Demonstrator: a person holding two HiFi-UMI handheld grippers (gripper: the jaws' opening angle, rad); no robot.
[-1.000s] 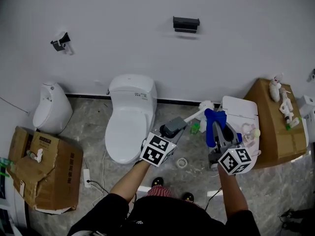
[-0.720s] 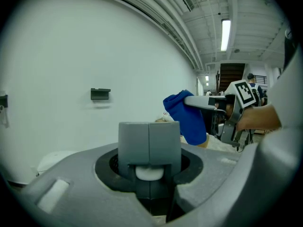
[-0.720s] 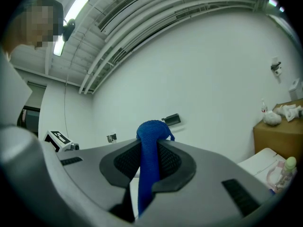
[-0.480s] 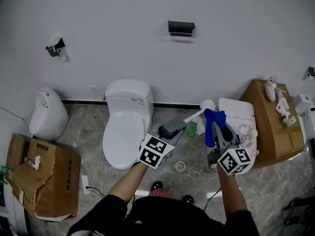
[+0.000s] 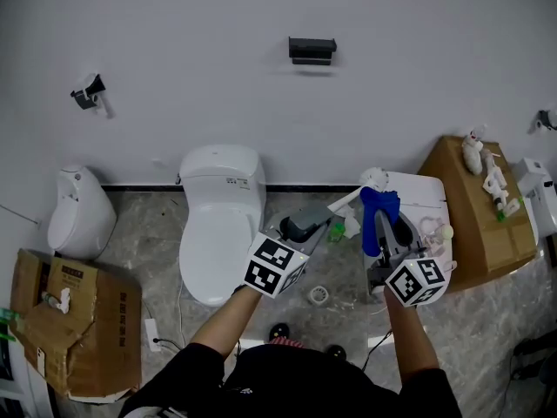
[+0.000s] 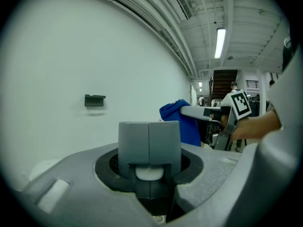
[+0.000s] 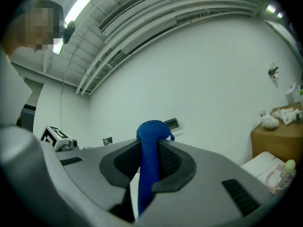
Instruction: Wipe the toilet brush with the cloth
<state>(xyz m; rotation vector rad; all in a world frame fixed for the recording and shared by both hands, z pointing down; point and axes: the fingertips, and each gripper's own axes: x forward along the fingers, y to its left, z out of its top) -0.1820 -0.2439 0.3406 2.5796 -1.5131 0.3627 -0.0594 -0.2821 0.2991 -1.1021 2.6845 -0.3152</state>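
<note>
While the left hand-held gripper (image 6: 149,143) is clamped on the white handle of the toilet brush (image 5: 345,204), held up above the floor, the right hand-held gripper (image 7: 150,149) pinches the blue cloth (image 5: 377,214) just beside the brush. We judge the brush light and stiff, best gripped low on its handle. The cloth is soft and limp, and should fold readily around the shaft.

Toilet (image 5: 218,225) back against the wall (image 5: 174,85), urinal (image 5: 80,220) to its left, cardboard box (image 5: 78,320) in front of that. Right of the toilet, the left gripper (image 5: 305,225) has the toilet brush (image 5: 345,204) slanting toward the cloth (image 5: 379,212) in the right gripper (image 5: 387,233), possibly touching it.
</note>
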